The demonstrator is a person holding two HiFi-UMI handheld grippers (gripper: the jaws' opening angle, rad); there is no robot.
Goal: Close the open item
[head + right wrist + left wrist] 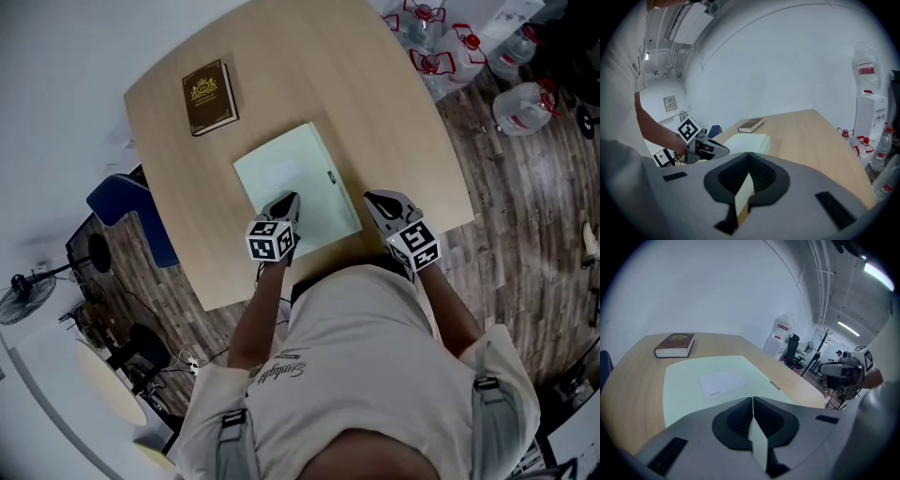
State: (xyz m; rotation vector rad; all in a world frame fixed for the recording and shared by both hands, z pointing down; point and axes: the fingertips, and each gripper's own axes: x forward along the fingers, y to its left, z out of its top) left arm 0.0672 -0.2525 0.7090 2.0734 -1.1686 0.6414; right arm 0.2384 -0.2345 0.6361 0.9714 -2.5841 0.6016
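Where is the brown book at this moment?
In the head view the brown book lies near the table's far left corner, beyond the green folder and not touching it.

The pale green folder (295, 187), white label on its cover, lies shut and flat toward the bench's (375, 94) 6 o'clock edge.

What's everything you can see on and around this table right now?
Table: one, light wood, centre.
Book: one, dark brown, closed, table's far left part.
Folder: one, pale green with white label, closed, flat mid-table.
Water jugs: several, clear with red caps, floor beyond table's right.
Chair: one, blue, table's left side.
Fan: one, black, floor at left.
Left hand-held gripper: grey, shut, over folder's near part.
Right hand-held gripper: grey, shut, over bare table beside folder.
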